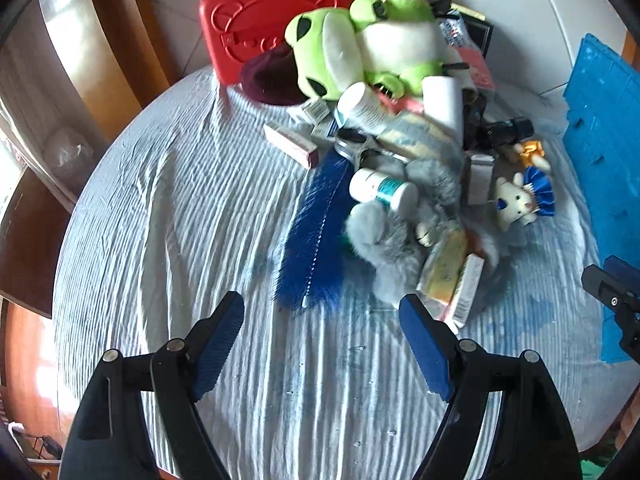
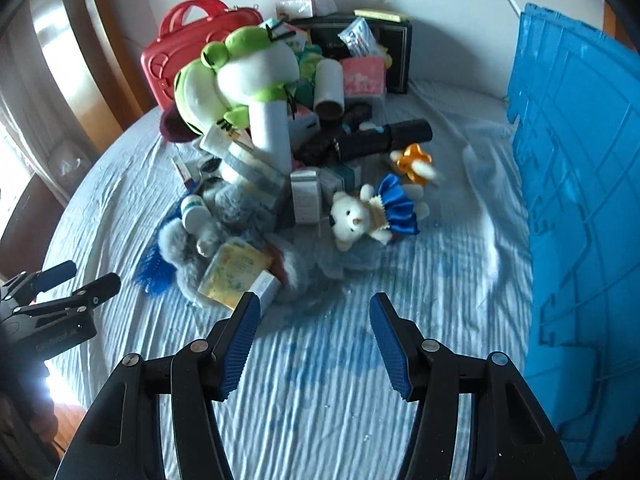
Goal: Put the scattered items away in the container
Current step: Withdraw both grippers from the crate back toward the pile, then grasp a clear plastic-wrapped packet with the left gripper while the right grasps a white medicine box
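A heap of scattered items lies on a striped sheet: a green frog plush (image 1: 360, 44) (image 2: 236, 76), a white bear doll in a blue dress (image 1: 520, 200) (image 2: 372, 212), a grey furry toy (image 1: 392, 240) (image 2: 188, 248), a blue fuzzy brush (image 1: 320, 232), a white pill bottle (image 1: 382, 190) (image 2: 194, 210) and small boxes. The blue crate (image 1: 604, 140) (image 2: 580, 200) stands at the right. My left gripper (image 1: 322, 312) hangs open just short of the brush's near end. My right gripper (image 2: 314, 312) is open and empty, short of the bear doll.
A red plastic case (image 1: 256, 20) (image 2: 176, 44) leans at the back left of the heap, a black box (image 2: 384, 44) behind it. A wooden bed frame (image 1: 100, 52) curves along the left. Bare sheet (image 2: 320, 400) stretches between the grippers and the heap.
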Demonstrator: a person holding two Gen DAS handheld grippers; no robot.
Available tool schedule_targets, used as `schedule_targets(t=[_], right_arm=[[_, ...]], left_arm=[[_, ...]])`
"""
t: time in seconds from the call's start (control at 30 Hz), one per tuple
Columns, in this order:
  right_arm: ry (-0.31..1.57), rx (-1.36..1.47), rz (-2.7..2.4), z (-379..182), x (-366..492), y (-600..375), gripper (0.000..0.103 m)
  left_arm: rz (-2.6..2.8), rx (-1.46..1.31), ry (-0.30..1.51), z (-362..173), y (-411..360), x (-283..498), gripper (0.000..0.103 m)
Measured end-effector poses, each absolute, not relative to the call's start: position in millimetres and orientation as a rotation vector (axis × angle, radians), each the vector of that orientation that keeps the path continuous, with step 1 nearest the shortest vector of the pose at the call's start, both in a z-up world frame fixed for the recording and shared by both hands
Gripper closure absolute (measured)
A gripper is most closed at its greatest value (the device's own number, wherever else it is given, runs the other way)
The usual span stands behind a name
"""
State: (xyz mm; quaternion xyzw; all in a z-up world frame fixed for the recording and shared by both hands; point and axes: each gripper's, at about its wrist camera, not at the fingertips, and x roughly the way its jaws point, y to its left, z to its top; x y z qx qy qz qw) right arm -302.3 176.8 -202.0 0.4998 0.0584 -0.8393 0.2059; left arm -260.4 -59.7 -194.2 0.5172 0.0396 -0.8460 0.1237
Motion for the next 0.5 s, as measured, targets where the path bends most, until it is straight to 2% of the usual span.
schedule_targets(t=[0.23,0.5], right_arm=[[0.184,1.514,-2.230,-251,-314,153,0.046],[0.160,1.557,-2.177,-272,-323,122,0.047]], left_arm=[[-2.407,1.544,0.165,-238,-100,-266,0.023],[-2.440,1.563,0.147,-259,-110,-300,0.023]])
